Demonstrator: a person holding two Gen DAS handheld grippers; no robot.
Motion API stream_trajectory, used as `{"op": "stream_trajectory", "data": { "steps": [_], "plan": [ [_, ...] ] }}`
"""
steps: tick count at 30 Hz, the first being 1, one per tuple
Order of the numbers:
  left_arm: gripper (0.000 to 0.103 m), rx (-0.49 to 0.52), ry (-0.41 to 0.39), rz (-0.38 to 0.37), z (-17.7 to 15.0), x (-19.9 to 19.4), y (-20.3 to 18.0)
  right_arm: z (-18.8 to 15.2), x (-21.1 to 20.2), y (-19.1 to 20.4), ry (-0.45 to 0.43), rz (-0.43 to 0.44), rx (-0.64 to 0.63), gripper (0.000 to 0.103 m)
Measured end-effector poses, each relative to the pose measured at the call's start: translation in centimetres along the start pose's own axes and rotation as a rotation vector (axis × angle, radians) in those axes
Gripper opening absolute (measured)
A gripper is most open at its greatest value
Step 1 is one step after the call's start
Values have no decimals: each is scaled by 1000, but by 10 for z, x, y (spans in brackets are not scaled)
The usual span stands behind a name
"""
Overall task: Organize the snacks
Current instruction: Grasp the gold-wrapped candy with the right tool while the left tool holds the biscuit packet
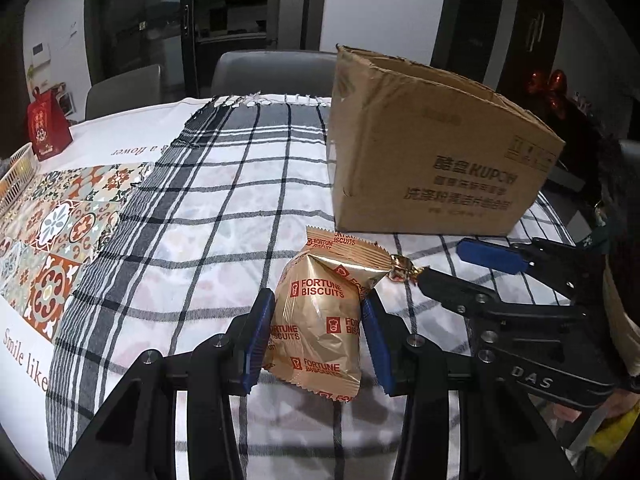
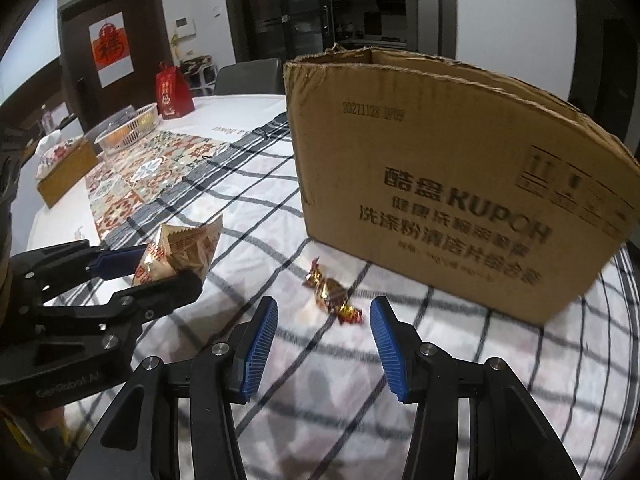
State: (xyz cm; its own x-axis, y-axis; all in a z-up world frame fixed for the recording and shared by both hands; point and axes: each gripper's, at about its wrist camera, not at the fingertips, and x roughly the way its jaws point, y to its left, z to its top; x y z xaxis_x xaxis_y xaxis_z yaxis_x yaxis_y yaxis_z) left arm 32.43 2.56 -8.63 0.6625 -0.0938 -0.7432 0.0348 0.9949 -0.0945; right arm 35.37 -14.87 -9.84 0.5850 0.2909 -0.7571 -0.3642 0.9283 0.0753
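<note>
Biscuit bag pinched in one gripper, wrapped candy waiting between the other's pads.

The left gripper pinches a gold Fortune Biscuits bag on both sides; the bag looks light and puffy, its crinkly foil is likely slippery, and the biscuits inside may crack, so a soft hold around the fat middle seems best. The right gripper is spread apart and holds nothing. A small gold and red candy lies on the checked cloth of the surface, just past those blue ribbed pads and near the front of the brown cardboard box. The candy looks hard and tiny, with twisted shiny ends; take it by its round middle.
</note>
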Motion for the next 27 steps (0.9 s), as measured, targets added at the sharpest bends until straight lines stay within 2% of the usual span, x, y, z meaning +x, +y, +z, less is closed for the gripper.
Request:
{"op": "stream_trajectory", "data": {
  "steps": [5,7,14,17,22,27],
  "plan": [
    [43,-6,-1,9,5,8,2,6,21,-5,32,14,-8,49],
    [43,-6,-1,10,6,10,3,7,27,-6,46,19,-10,42],
    [43,-7,5,10,7,15,2,9,43,-5,72,20,-35,40],
    [43,-10,7,8,7,17,3,9,50,-4,93,27,-38,34],
    [43,-10,8,10,7,18,4,7,55,-5,109,32,-23,24],
    [43,-13,9,10,6,16,4,6,49,-4,96,28,-11,24]
  ]
}}
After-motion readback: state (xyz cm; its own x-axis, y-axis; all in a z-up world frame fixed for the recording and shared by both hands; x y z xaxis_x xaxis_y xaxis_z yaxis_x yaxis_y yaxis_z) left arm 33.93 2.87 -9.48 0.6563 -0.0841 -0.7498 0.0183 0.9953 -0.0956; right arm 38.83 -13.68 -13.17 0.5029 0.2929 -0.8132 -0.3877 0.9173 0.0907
